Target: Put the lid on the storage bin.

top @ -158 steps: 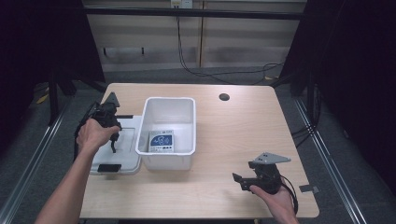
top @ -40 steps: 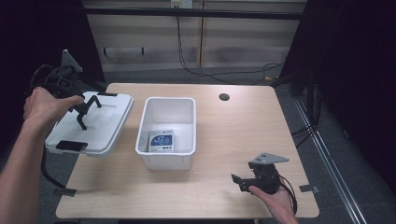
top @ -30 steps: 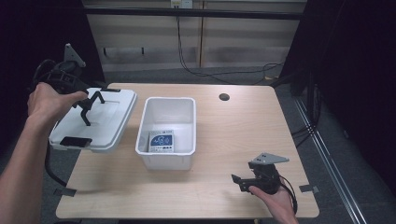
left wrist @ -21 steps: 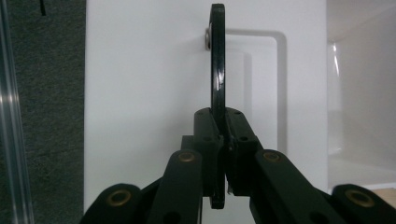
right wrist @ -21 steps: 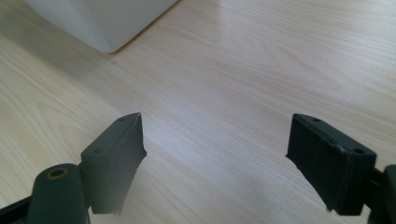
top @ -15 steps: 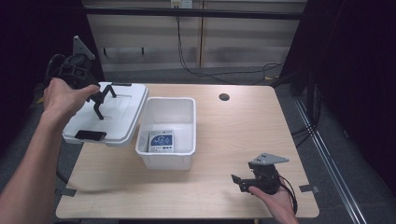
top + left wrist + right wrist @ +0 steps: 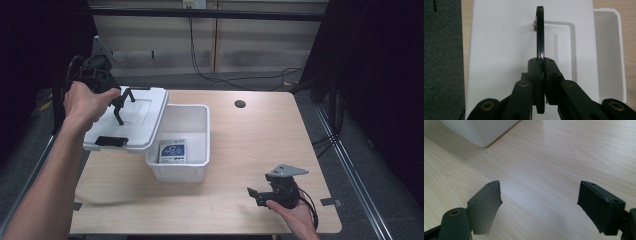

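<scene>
Lid [image 7: 131,121] of the white box is up in the air, held by its thin black handle [image 7: 540,37]. The left gripper [image 7: 120,101] has its fingers [image 7: 535,75] pressed tight on that handle, one on each side. In the left gripper view the handle stands on its edge and runs straight up from between the fingers.

The lid is white and flat, with a sunken part in the middle and a black clip [image 7: 111,141] at the near edge. It hangs a bit tilted over the left side of the bench [image 7: 260,150]. Its right edge sticks out over the left rim of the white box [image 7: 191,125]. I cannot tell if the lid touches the rim.

The box is open on top and sits on the bench. Inside it lies a small blue and white packet [image 7: 172,151], flat on the bottom, near the front wall.

The left hand [image 7: 86,103] grips the body of the left gripper, and the arm reaches in from the bottom left corner.

The right gripper [image 7: 256,194] rests low at the near right part of the bench, well apart from the box. Its fingers [image 7: 486,202] are spread wide with just bare wood between them. The right hand [image 7: 295,216] holds it from below. A corner of the white box shows at the top of the right gripper view.

A small dark round hole [image 7: 240,104] sits in the far part of the bench.
</scene>
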Motion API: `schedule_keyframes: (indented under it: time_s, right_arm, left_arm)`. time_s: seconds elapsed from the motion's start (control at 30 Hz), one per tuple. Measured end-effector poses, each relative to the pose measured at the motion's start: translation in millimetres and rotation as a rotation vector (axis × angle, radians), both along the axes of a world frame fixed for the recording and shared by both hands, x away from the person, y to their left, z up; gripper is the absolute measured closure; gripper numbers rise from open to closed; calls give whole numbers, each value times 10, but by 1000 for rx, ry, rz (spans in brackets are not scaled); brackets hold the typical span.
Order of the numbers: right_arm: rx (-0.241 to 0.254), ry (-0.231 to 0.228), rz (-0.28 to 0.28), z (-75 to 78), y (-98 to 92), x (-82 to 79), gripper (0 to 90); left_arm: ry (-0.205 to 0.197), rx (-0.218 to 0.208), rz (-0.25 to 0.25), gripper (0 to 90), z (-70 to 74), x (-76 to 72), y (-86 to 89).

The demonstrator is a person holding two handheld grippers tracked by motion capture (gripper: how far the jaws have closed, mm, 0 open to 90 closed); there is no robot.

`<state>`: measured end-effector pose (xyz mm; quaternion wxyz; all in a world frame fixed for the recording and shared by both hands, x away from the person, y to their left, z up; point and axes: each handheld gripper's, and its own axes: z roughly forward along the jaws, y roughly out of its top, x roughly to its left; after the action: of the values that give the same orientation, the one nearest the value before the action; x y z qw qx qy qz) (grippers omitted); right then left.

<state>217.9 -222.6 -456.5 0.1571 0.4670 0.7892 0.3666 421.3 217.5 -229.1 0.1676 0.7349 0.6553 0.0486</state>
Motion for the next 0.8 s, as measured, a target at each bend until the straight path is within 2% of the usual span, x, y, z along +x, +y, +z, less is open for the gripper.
schedule_keyframes:
  time_s: [0.1,0.4,0.47,0.5,0.6,0.63,0.8]
  right_arm:
    - [0,1,-1,-1,-1,1,181]
    - [0,-1,1,1,-1,-2,181]
    - [-5,-1,1,0,1,-3,181]
    - [-6,-1,2,-1,1,-1,182]
    - [-7,3,3,0,4,-4,182]
    - [-8,1,5,-1,4,-2,182]
    - [-9,1,5,1,2,-7,182]
  left_arm:
    - [2,-14,-7,851,-7,5,-49]
    - [4,-16,-12,851,-69,-7,-236]
    - [-9,-17,-6,850,-98,-22,-296]
    - [-15,-30,-1,849,-104,-26,-318]
    - [-3,-49,-18,850,-131,-28,-386]
    - [-1,-60,-7,850,-141,-30,-413]
    - [12,-51,0,850,-173,-22,-508]
